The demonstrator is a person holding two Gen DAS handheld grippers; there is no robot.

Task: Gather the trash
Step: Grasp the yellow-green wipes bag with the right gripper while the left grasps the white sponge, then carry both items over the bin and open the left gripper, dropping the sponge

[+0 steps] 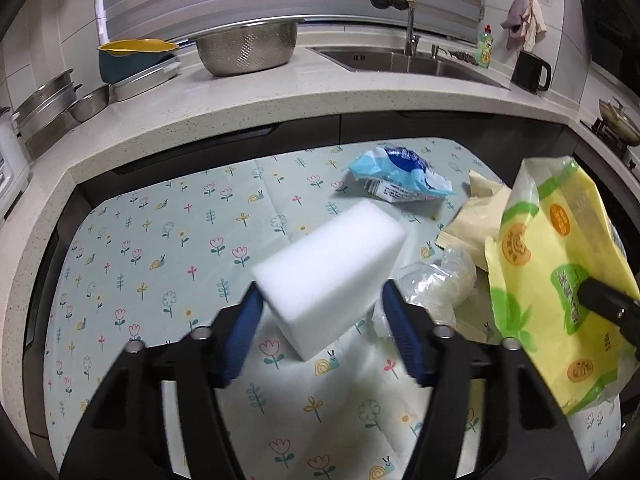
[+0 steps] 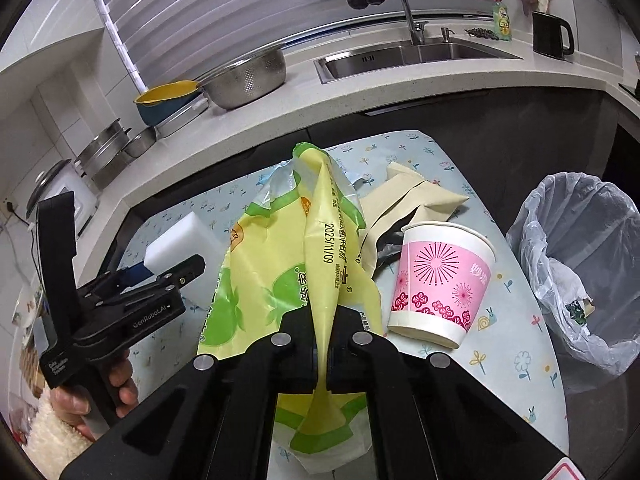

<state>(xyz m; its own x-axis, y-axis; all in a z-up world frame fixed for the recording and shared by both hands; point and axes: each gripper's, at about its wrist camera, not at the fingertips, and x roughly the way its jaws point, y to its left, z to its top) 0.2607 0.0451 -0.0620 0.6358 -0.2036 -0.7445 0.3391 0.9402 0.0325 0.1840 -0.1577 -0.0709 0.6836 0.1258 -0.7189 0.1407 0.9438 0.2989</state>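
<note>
A: Which items did the tongs carry?

B: The left tongs (image 1: pixel 320 312) clamped a white sponge block (image 1: pixel 332 264) between their blue pads (image 1: pixel 400 332), holding it tilted above the floral table (image 1: pixel 160 240). The right tongs (image 2: pixel 328 344) were closed on a fold of the yellow-green plastic package (image 2: pixel 320 248), which hung raised over the table's near right part.

A: Where did the remaining trash lie?

B: A blue-white wrapper (image 1: pixel 396 176) lay at the far side of the table; beige wrappers (image 1: pixel 472 216) and a crumpled clear film (image 1: pixel 436 284) lay to the right of the sponge. A pink flowered paper cup (image 2: pixel 440 284) lay on its side near the right edge, just beside the package.

A: And the bin?

B: A bin lined with a translucent bag (image 2: pixel 576 264) stood right of the table, holding a few scraps.
</note>
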